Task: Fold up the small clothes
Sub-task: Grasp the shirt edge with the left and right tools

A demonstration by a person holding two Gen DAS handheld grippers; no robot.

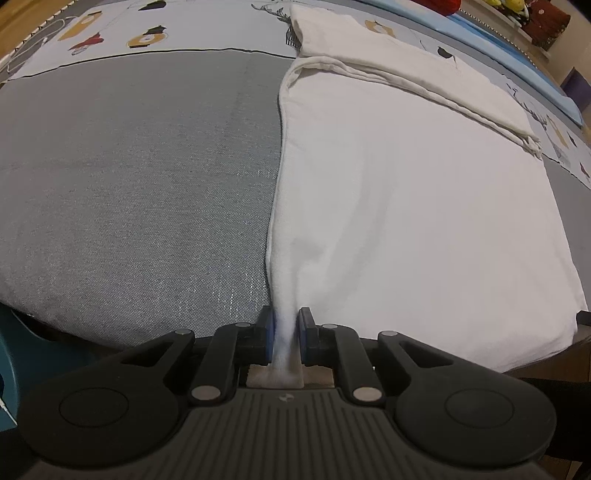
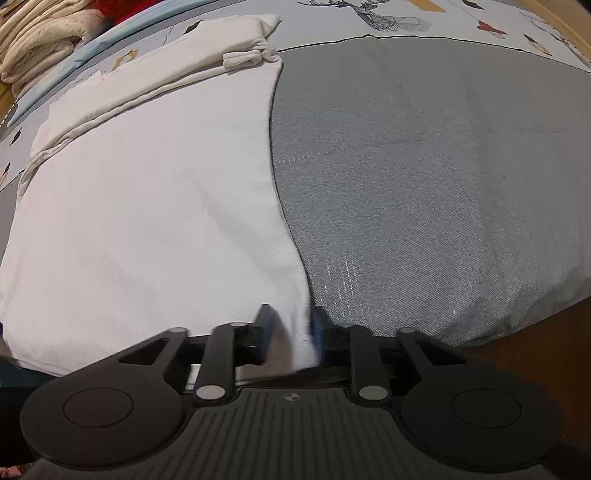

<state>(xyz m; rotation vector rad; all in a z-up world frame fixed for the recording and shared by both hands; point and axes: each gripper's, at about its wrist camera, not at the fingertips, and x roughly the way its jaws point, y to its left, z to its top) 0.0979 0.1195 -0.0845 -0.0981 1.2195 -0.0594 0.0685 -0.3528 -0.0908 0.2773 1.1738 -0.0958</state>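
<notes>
A white garment (image 1: 406, 221) lies flat on a grey woven pad (image 1: 129, 184), with its far part folded over into a band (image 1: 388, 70). My left gripper (image 1: 287, 332) is shut on the garment's near left corner, and cloth is bunched between the blue pads. In the right wrist view the same garment (image 2: 147, 221) covers the left half of the pad (image 2: 424, 166). My right gripper (image 2: 291, 332) grips the near right corner, with white cloth filling the narrow gap between its pads; this part is blurred.
A patterned sheet (image 1: 110, 33) lies beyond the pad. A stack of folded pale clothes (image 2: 37, 37) sits at the far left of the right wrist view. Dark and red items (image 1: 546, 22) stand at the far right. The pad's near edge drops off by both grippers.
</notes>
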